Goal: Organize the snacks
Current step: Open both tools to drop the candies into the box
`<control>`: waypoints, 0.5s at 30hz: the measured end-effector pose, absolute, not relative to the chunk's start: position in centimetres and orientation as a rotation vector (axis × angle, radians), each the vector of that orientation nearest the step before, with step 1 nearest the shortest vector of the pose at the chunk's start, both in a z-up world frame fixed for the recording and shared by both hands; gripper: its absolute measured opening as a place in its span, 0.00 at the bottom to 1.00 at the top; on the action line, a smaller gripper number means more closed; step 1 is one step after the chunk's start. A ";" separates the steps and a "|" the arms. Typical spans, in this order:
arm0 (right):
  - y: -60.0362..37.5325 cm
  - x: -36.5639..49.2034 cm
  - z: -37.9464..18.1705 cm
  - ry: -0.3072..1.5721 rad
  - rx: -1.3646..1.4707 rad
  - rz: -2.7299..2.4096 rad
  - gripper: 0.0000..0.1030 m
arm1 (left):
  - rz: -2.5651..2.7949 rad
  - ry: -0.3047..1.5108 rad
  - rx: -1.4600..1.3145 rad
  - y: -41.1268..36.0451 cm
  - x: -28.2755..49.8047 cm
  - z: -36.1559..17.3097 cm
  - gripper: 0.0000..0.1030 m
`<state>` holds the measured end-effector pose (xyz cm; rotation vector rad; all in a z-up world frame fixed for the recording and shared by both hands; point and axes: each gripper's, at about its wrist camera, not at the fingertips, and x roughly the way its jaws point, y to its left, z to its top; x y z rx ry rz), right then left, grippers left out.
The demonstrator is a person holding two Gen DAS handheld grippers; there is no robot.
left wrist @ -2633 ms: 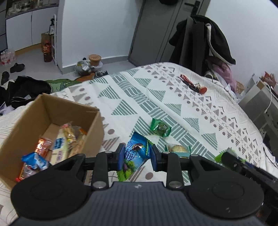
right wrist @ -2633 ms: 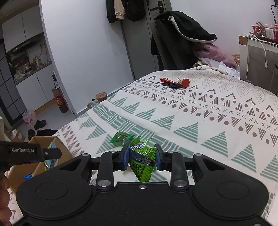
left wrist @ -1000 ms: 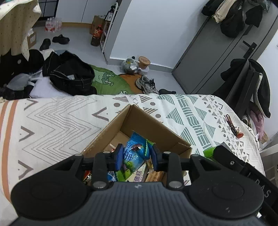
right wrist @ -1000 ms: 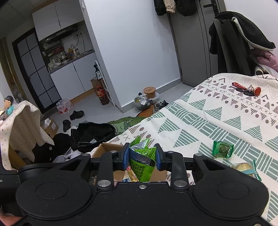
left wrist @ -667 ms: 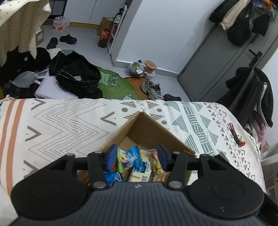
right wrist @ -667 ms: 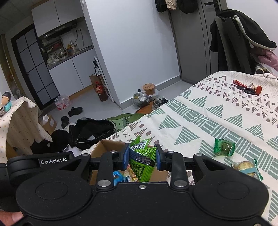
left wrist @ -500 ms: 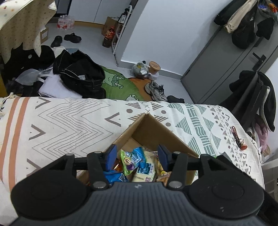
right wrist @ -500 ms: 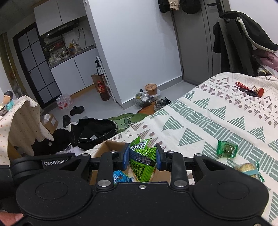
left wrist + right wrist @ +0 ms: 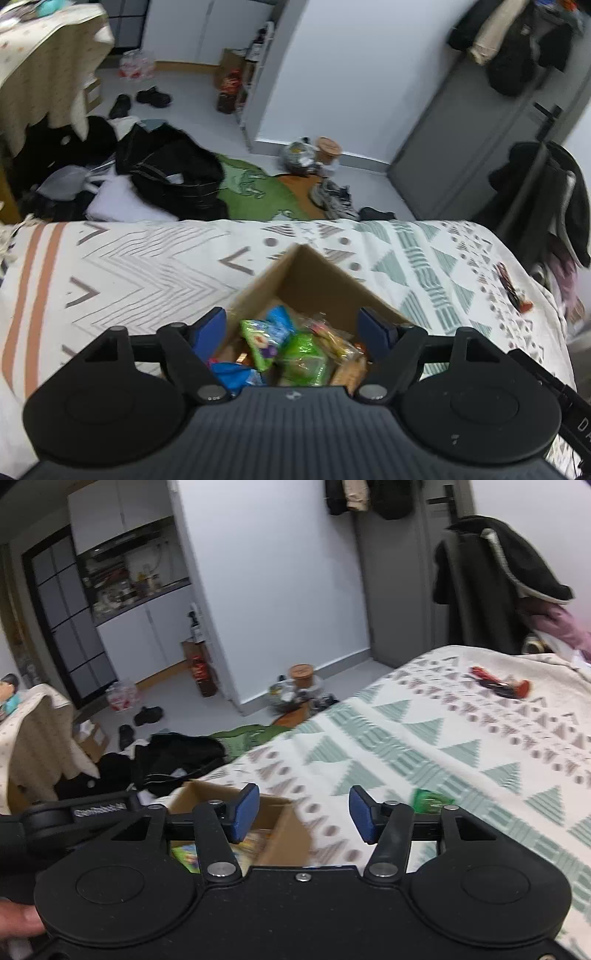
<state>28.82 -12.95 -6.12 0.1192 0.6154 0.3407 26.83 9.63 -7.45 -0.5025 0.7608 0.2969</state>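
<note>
Drop step done, I judge: left gripper and right gripper both spread, empty. Snacks in cardboard box, lower centre. Next: fetch green packet, lower right.

The left gripper points toward 12 o'clock with its blue-padded jaws spread wide and nothing between them. The right gripper aims the same way, jaws equally wide and empty. A fingertip of the person shows at 8 o'clock in the right wrist view
</note>
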 end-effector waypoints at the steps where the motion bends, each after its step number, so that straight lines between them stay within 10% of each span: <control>1: -13.6 28.8 -6.2 0.618 0.118 0.329 0.54 | 0.282 0.761 -0.492 9.1 26.9 -7.4 0.76; 15: -22.8 27.5 -7.6 0.644 0.100 0.213 0.61 | 0.035 0.711 -0.334 0.5 27.0 -6.6 0.86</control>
